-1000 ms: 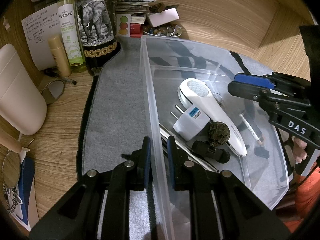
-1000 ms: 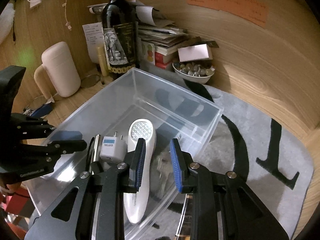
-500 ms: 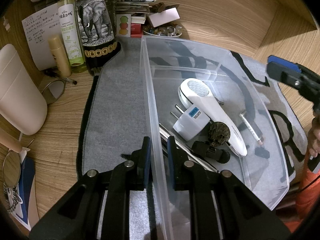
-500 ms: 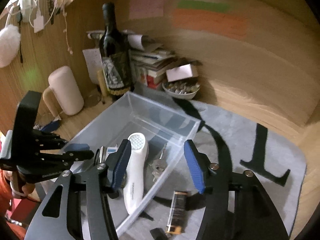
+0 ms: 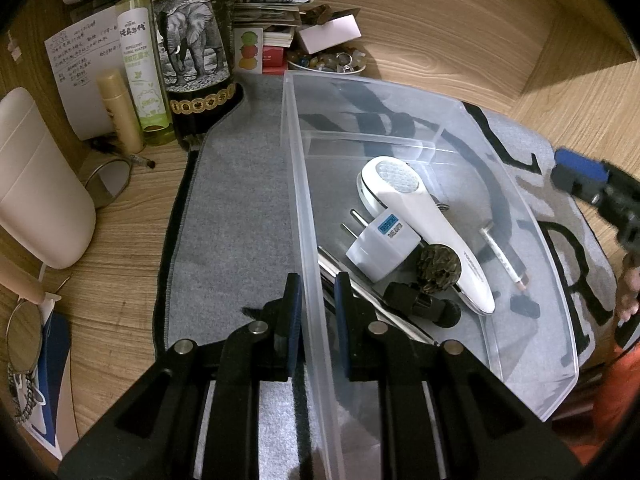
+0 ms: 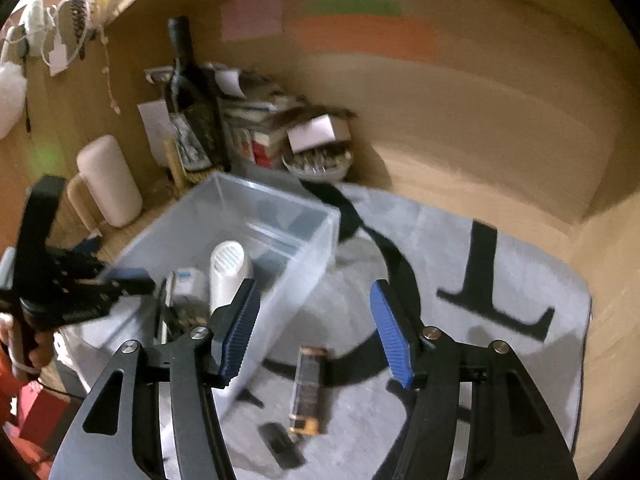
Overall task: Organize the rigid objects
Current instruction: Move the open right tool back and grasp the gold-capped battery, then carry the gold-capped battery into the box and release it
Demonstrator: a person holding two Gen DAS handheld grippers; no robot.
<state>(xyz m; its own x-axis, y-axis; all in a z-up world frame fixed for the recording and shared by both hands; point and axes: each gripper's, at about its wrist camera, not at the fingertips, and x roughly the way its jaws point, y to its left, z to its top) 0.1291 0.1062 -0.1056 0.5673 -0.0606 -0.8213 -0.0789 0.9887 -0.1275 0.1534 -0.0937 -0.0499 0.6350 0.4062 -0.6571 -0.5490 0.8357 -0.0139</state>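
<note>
Over the mat [image 6: 500, 248], right gripper [image 6: 316, 334] gapes empty; left gripper [image 5: 316, 314] clamps bin wall [image 5: 298, 184].

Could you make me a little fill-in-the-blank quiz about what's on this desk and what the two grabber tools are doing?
1. The left gripper is clamped on the near wall of the clear plastic ____.
2. The right gripper has its jaws open with ____ between the pads.
3. The white plug adapter lies ____ the bin, beside the white handheld device.
4. The dark bottle at the back has an ____ pictured on its label.

Missing words: bin; nothing; inside; elephant
</note>
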